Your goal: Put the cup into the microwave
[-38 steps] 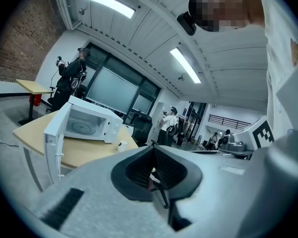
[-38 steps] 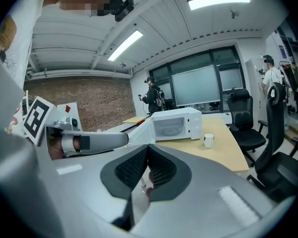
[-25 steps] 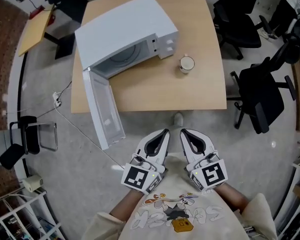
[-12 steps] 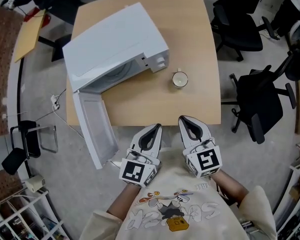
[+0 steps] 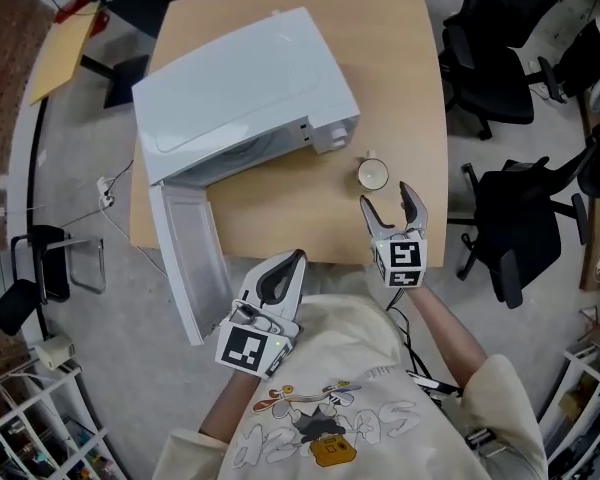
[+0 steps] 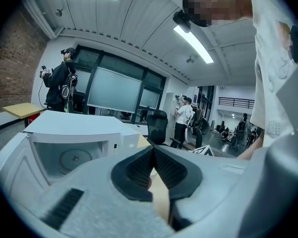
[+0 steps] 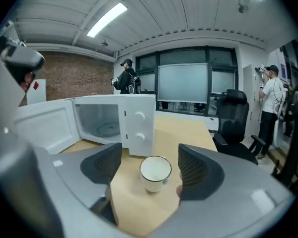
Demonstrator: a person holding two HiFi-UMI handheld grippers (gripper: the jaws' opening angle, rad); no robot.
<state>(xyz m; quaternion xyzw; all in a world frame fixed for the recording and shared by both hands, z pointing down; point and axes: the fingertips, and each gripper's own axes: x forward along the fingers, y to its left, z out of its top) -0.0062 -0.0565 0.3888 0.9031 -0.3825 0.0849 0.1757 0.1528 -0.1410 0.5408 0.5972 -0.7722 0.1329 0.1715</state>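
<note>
Swung forward toward microwave [image 5: 240,83] since a second ago: right gripper [image 5: 388,200], jaws opening, pads pressing nothing. Upright, mouth up, long axis vertical: cup [image 5: 372,175], on table [image 5: 380,48] just beside microwave's knob corner, centred just ahead of that jaw gap, untouched. Closed and empty near microwave's open door: left gripper [image 5: 296,258].

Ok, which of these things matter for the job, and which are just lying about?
Job: white cup; open microwave; right gripper, jaws opening, cup just ahead of them; wooden table.
Lying about: left gripper, shut and empty; black office chairs; tan board beside the table.
</note>
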